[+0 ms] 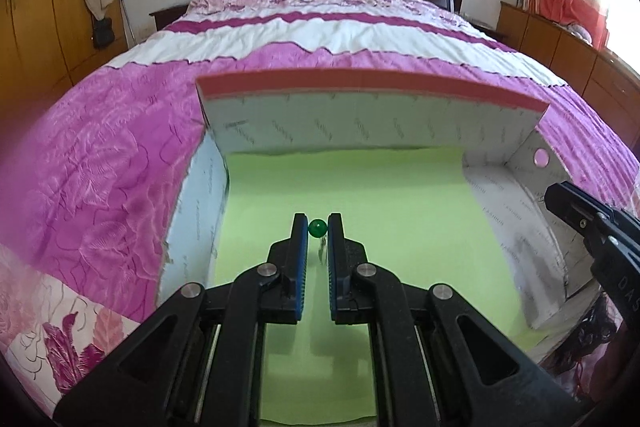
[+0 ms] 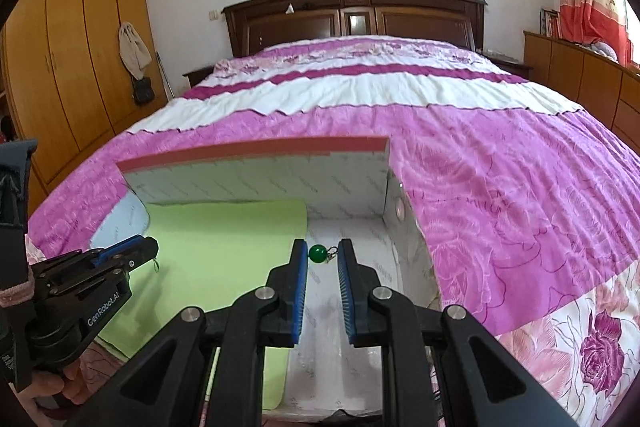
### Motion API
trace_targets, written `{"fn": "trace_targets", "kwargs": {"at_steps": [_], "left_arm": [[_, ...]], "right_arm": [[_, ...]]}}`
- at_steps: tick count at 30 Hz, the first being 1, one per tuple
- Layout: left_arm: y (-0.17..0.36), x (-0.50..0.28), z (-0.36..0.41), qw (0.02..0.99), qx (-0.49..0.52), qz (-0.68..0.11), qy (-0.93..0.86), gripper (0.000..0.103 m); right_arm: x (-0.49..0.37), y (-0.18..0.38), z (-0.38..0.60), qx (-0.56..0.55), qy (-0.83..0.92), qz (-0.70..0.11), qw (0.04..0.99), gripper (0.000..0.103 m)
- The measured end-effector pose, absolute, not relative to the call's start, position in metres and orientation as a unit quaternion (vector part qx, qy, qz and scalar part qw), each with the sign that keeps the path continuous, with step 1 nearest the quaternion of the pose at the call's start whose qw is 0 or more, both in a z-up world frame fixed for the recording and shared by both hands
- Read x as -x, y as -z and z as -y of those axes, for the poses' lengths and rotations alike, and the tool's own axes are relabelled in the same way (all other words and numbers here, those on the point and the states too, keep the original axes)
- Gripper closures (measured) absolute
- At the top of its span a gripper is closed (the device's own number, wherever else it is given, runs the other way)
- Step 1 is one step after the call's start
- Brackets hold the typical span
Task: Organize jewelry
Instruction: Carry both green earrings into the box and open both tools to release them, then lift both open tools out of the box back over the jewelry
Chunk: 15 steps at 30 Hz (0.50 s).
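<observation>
An open white cardboard box [image 1: 360, 131] [image 2: 256, 183] with a pink-edged lid lies on the bed. A light green sheet [image 1: 360, 195] [image 2: 224, 247] lines its left part. My left gripper [image 1: 318, 221] [image 2: 150, 249] hangs over the green sheet, shut on a green bead earring [image 1: 318, 229]; its thin metal hook [image 2: 154, 265] dangles below the tips. My right gripper [image 2: 323, 247] [image 1: 554, 195] hovers over the box's bare white floor [image 2: 352, 227], just right of the sheet's edge. It is shut on a second green bead earring [image 2: 318, 253], with the metal hook against the right finger.
The box rests on a pink and white floral bedspread [image 1: 120, 167] [image 2: 500, 187]. A dark wooden headboard [image 2: 356, 15] stands at the far end, a wardrobe [image 2: 72, 47] on the left, low cabinets [image 2: 580, 75] on the right. A hand [image 2: 60, 387] grips the left tool.
</observation>
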<state>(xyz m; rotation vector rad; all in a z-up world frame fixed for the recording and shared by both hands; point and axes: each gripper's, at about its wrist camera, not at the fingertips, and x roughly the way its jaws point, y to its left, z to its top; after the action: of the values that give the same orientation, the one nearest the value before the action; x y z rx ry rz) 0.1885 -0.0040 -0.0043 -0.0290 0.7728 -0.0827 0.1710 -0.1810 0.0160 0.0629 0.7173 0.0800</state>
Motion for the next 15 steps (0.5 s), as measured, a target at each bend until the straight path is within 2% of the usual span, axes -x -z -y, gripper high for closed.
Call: {"fn": "trace_targets", "kwargs": {"at_steps": [6, 9, 10, 12, 15], "left_arm": [[0.0067, -0.1897, 0.0042, 0.922, 0.015, -0.384, 0.038, 0.099], [0.0074, -0.1908, 0.0037, 0.922, 0.018, -0.386, 0.034, 0.082], [0.0070, -0.1910, 0.0035, 0.922, 0.020, -0.385, 0.035, 0.080], [0.0057, -0.1898, 0.0032, 0.923, 0.021, -0.383, 0.035, 0.075], [0.0039, -0.1882, 0.0033, 0.924, 0.020, -0.381, 0.036, 0.074]], "right_arm": [[-0.1742, -0.0071, 0.1832, -0.036, -0.037, -0.371, 0.927, 0.085], [-0.1737, -0.0055, 0.1855, -0.042, -0.039, -0.373, 0.926, 0.085], [-0.1735, -0.0059, 0.1849, -0.043, -0.039, -0.373, 0.926, 0.085], [-0.1727, -0.0067, 0.1847, -0.045, -0.041, -0.371, 0.927, 0.075], [-0.1700, -0.0085, 0.1850, -0.051, -0.046, -0.366, 0.928, 0.069]]}}
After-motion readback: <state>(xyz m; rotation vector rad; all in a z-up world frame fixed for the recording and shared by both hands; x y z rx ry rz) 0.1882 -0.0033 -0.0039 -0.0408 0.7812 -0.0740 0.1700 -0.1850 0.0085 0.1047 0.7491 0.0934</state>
